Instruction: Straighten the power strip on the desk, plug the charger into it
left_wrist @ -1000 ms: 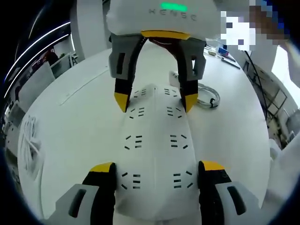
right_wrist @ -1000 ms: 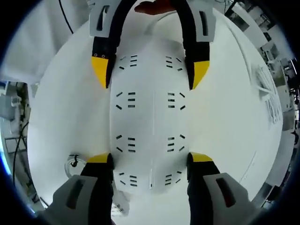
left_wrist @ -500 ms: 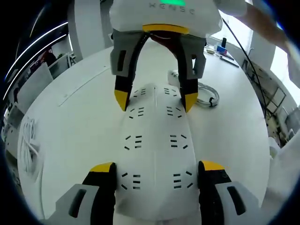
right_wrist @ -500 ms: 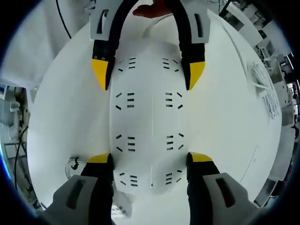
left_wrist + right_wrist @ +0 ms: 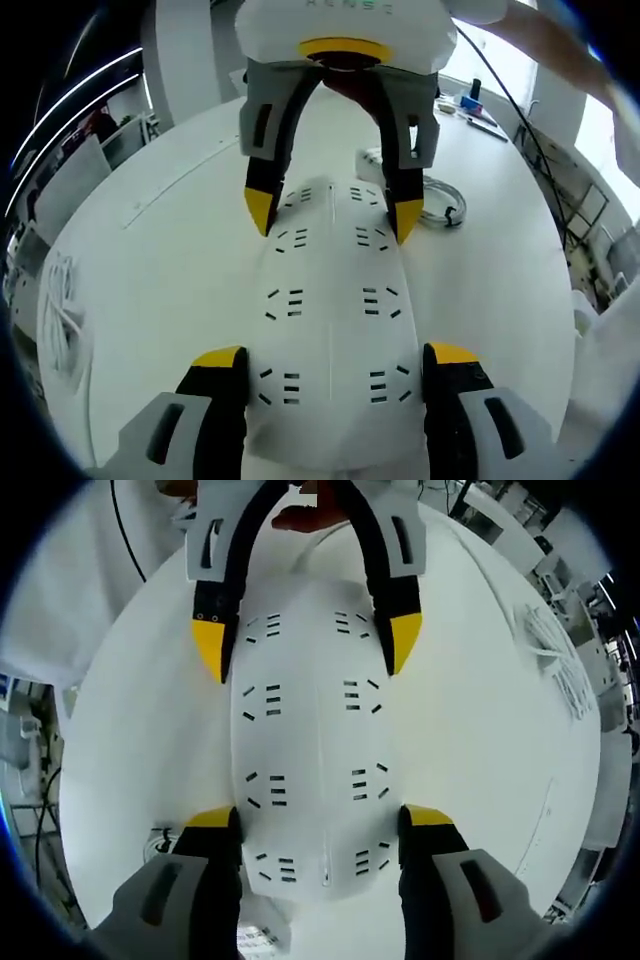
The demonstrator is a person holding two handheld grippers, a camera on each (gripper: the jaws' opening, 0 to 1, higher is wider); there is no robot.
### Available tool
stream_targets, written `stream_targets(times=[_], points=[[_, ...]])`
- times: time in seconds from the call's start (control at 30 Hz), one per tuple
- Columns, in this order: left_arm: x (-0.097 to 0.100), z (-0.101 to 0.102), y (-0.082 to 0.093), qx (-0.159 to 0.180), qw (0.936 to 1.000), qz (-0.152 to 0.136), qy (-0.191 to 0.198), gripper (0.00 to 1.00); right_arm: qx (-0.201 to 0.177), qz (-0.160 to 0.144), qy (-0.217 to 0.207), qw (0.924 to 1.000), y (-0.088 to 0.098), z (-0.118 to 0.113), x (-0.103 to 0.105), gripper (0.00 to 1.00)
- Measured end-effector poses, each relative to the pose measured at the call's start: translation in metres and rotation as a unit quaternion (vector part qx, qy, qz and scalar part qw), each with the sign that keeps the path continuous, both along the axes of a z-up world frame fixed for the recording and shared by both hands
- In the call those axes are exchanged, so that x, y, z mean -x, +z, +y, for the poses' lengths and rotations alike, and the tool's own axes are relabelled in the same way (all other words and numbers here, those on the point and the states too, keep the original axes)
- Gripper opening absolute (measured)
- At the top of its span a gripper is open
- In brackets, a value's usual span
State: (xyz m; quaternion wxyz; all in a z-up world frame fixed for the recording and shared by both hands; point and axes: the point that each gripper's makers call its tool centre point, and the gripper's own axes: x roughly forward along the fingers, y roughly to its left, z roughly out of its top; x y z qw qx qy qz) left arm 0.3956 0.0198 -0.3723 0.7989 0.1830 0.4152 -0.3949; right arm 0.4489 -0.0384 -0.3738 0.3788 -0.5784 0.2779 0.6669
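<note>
A wide white power strip with two rows of sockets lies flat on the round white desk. My left gripper holds its near end, yellow tips pressed against both long sides. At the far end my right gripper straddles the strip the same way. In the right gripper view the strip runs from my right gripper up to the left gripper. A white charger with a coiled cable lies on the desk beside the strip's far end.
A white bundle lies near the desk's left edge, and the same bundle sits at the right in the right gripper view. Small items sit at the desk's far side. A person's white clothing borders the desk.
The right gripper view has tilted, so the strip's far end now leans slightly left in it. The left gripper view is almost unchanged. Both grips stay as they were.
</note>
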Motion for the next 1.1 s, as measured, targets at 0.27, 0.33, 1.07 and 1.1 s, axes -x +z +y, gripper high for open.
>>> stream_targets(times=[0.27,0.33,1.07,1.1], points=[[0.0,-0.001,0.0,-0.009,0.9998,0.007,-0.016,0.71,0.01,-0.003,-0.013,0.9999,0.0,-0.001,0.0,0.62],[0.001,-0.001,0.0,-0.013,0.9997,0.009,-0.019,0.71,0.013,-0.006,-0.015,0.9998,0.0,-0.001,0.0,0.62],[-0.009,0.005,-0.001,-0.043,0.9965,0.028,-0.066,0.7,0.024,-0.009,-0.066,0.9975,0.0,-0.006,0.007,0.62],[-0.009,0.005,-0.001,-0.044,0.9964,0.028,-0.068,0.7,0.023,-0.009,-0.068,0.9974,0.0,-0.006,0.007,0.62]])
